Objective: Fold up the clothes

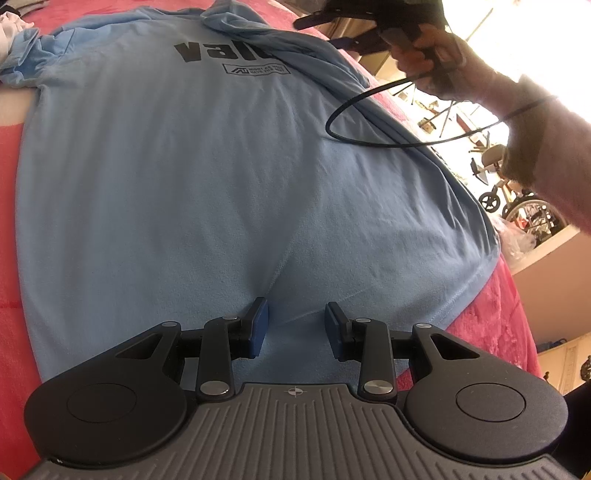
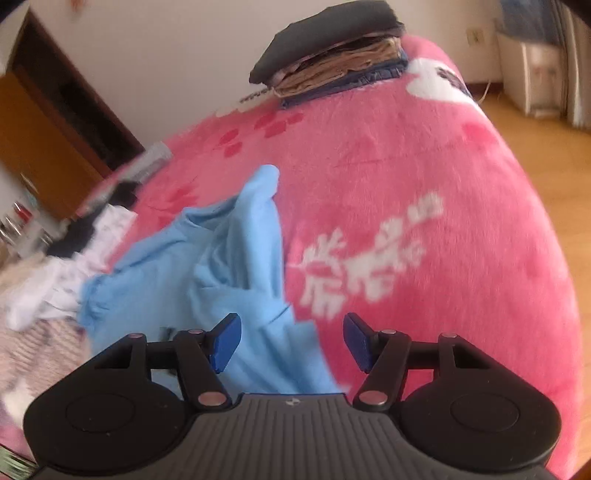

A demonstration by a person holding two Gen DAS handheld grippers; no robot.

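Observation:
A light blue T-shirt (image 1: pixel 184 184) with black lettering lies spread flat on a pink blanket (image 1: pixel 498 314). My left gripper (image 1: pixel 295 321) rests on the shirt near its hem, jaws partly apart, with flat cloth under the gap and a small pucker by the left pad. A hand holds my right gripper (image 1: pixel 325 31) above the shirt's far right shoulder. In the right wrist view, the right gripper (image 2: pixel 291 339) is open over a crumpled sleeve of the shirt (image 2: pixel 229 258), and its pads do not press the cloth.
A stack of folded clothes (image 2: pixel 332 62) sits at the far end of the bed. A loose pile of white and dark garments (image 2: pixel 55 288) lies left of the shirt. A black cable loop (image 1: pixel 354 136) hangs over the shirt. Wooden floor (image 2: pixel 535 147) lies past the bed's right edge.

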